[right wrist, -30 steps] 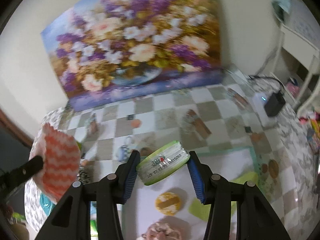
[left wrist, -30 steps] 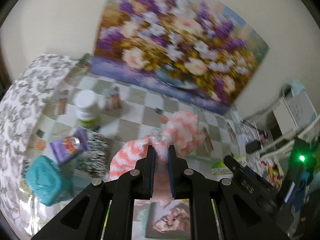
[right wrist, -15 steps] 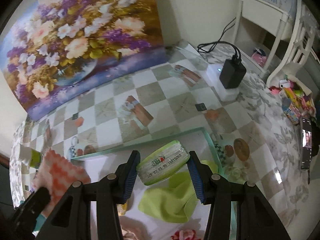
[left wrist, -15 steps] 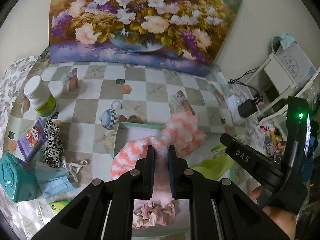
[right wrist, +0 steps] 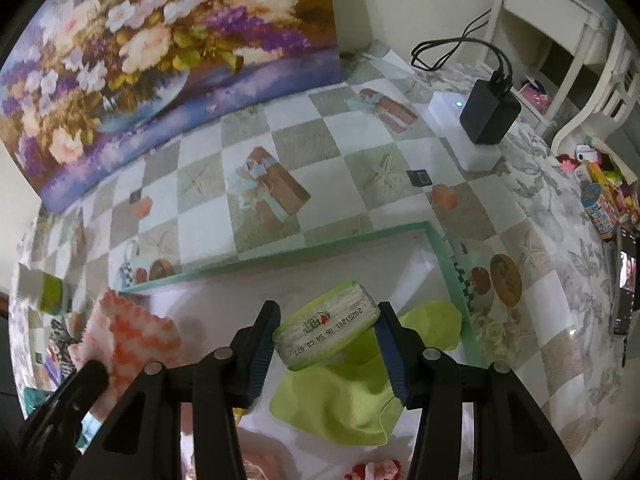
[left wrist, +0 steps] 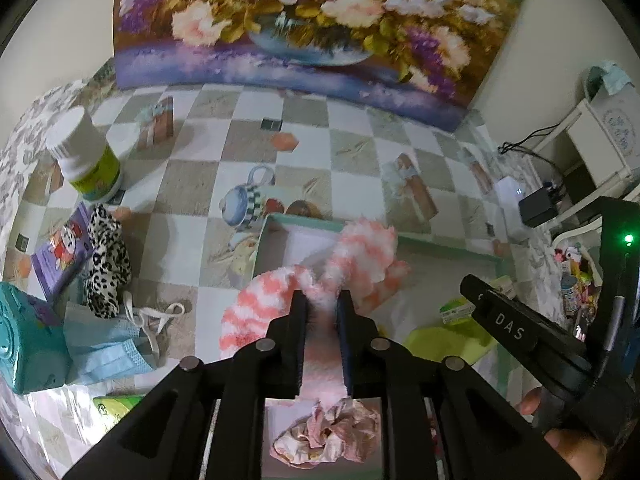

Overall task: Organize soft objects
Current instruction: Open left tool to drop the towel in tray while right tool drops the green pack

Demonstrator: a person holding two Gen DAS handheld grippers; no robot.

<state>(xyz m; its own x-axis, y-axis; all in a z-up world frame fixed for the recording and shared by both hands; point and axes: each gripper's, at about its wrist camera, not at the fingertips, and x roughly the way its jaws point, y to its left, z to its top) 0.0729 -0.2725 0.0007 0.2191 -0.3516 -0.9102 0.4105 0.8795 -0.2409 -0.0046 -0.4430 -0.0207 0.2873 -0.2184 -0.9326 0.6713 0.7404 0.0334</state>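
My left gripper (left wrist: 322, 300) is shut on a fluffy pink-and-white sock (left wrist: 360, 252) and holds it over the left part of a green-rimmed white tray (left wrist: 448, 246). The sock also shows in the right wrist view (right wrist: 132, 332). My right gripper (right wrist: 326, 318) is shut on a green-and-white tissue pack (right wrist: 326, 332), held above the tray (right wrist: 300, 250) and a lime-green cloth (right wrist: 344, 400) lying in it. A pink scrunchie (left wrist: 326, 432) lies in the tray below the left gripper.
Left of the tray lie a leopard-print cloth (left wrist: 106, 256), a blue face mask (left wrist: 108, 344), a purple packet (left wrist: 60, 252), a teal box (left wrist: 24, 340) and a white bottle (left wrist: 86, 160). A black charger on a white box (right wrist: 486, 114) stands at the far right. A flower painting (left wrist: 304, 20) leans on the wall.
Both grippers have swung to the right and come lower over the tray, each keeping its hold. The sock now hangs over the tray's left part, the tissue pack over the lime-green cloth.
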